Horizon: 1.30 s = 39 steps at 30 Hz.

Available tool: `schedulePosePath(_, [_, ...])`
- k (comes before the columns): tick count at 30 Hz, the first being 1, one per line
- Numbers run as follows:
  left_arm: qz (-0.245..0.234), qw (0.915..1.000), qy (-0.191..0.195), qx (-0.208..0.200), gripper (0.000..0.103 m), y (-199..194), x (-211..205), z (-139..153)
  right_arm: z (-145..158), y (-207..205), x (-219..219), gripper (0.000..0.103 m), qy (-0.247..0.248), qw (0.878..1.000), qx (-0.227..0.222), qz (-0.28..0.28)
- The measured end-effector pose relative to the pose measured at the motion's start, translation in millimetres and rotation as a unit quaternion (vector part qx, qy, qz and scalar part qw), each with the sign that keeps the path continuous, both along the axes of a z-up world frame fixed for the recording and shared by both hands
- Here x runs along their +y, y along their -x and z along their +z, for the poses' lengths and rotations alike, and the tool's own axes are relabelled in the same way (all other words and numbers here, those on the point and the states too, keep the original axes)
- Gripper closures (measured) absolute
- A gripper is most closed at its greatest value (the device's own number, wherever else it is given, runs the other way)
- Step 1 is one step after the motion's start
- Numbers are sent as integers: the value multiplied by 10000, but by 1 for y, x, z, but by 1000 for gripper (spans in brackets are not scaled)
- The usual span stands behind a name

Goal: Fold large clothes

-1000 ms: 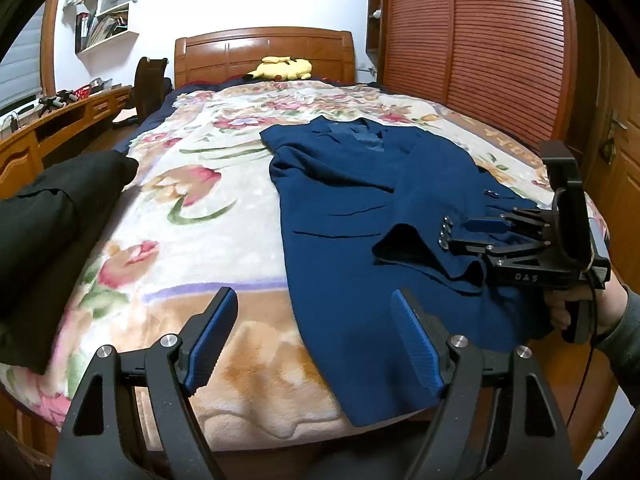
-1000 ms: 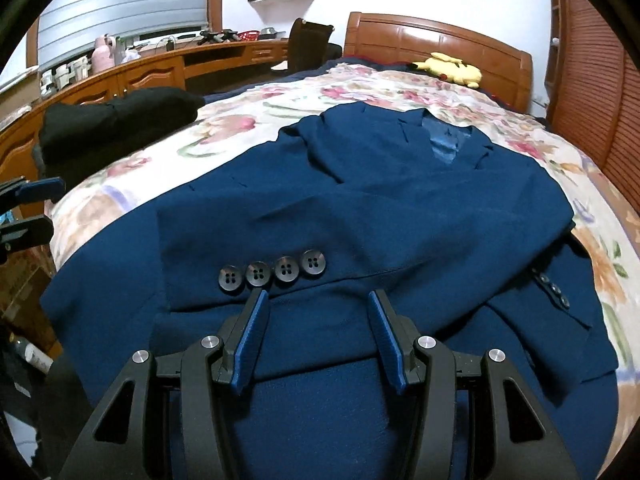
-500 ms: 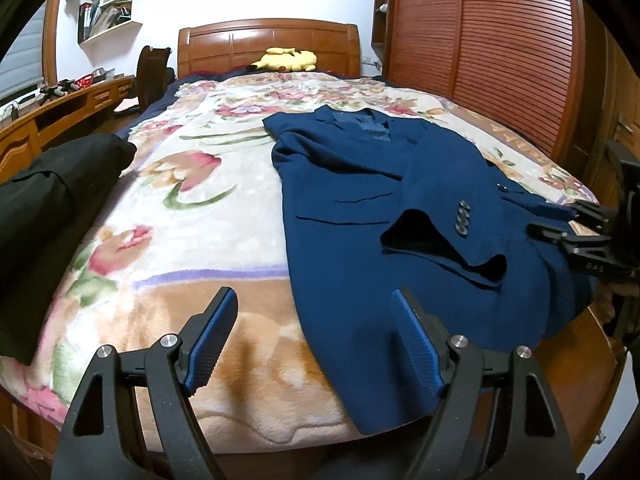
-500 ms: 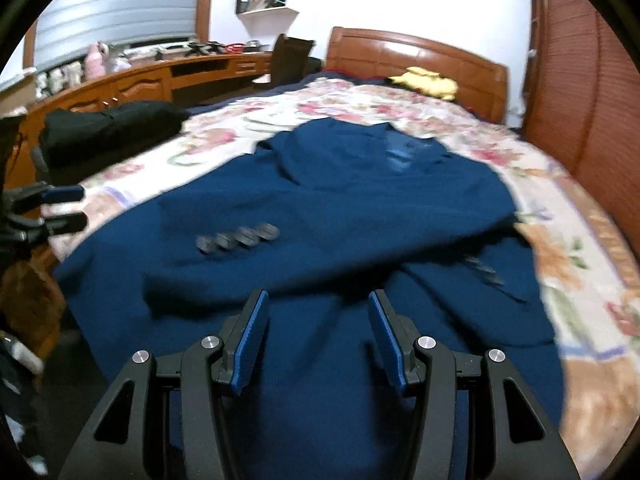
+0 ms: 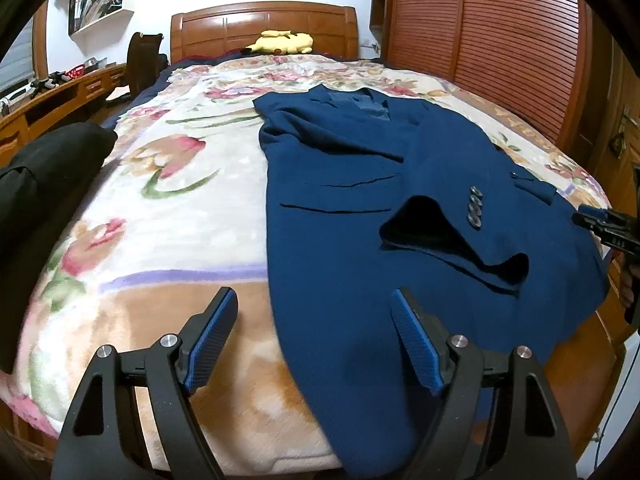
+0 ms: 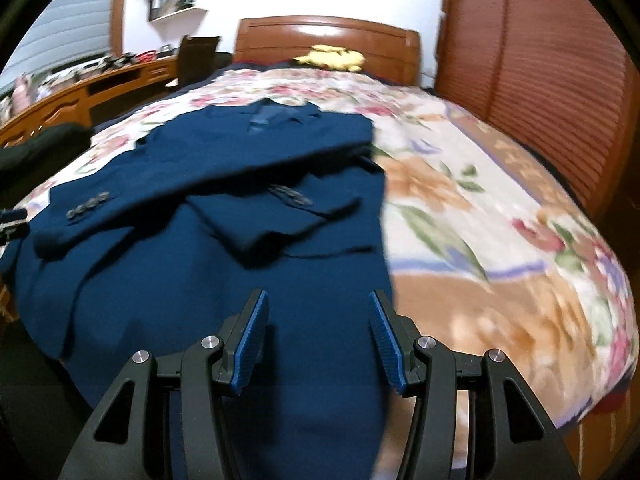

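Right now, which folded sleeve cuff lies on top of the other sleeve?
The cuff with four buttons nearer the left gripper: its sleeve crosses over the other sleeve.

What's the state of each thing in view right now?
Jacket: flat on the bed, both sleeves folded across its front, hem over the bed's foot edge.
Left gripper: open, empty.
Right gripper: open, empty.
Black clothes: piled at the bed's side.
Plush toy: lying by the headboard.

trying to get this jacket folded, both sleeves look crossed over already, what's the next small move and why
Probably bring both claws down onto the jacket's hem at the bed's near edge. Both sleeves already lie folded across the front, the hem hangs over the edge, and the left claw and right claw are open and empty right above it, ready to fold it toward the collar.
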<state>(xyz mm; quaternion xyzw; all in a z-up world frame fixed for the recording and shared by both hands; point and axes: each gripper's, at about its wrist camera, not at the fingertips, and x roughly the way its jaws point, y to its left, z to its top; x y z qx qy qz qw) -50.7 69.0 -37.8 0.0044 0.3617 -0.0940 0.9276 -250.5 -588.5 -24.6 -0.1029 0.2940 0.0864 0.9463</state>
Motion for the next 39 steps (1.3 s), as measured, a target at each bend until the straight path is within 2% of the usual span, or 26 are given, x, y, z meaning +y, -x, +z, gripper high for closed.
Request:
schedulePosePath(10, [-70,9999,-12,84,24,2,-7,-2,0,5,-18,49,-213,9996,188,8])
schedulePosePath(13, [-181,9998,7,98,33,5,-8,-3,-1,3,-19,49,-175,9996,204,62])
schedulePosePath(15, [-214,9997,11,84,35,7,-8,-3,-2,6,-17,49,-161,9996,216,114])
schedulePosePath(24, [-246,9996,111,105,38,13,-5,-5,-9,13,-11,49,-186,9989,280,312])
schedulePosePath(29, [-270,9993,230,100,38,28,-3,-8,-7,13,-11,52,-360,9978,365,424])
schedulePosePath(35, [-306,9993,197,86,49,34,-4,-8,-9,13,-9,52,-362,9977,404,412])
schedulePosePath(37, [-331,9992,207,84,59,35,-3,-8,-9,14,-10,52,-398,9973,460,424])
schedulePosePath(39, [-361,9991,209,109,63,36,-3,-6,-9,17,-10,52,-402,9969,514,449])
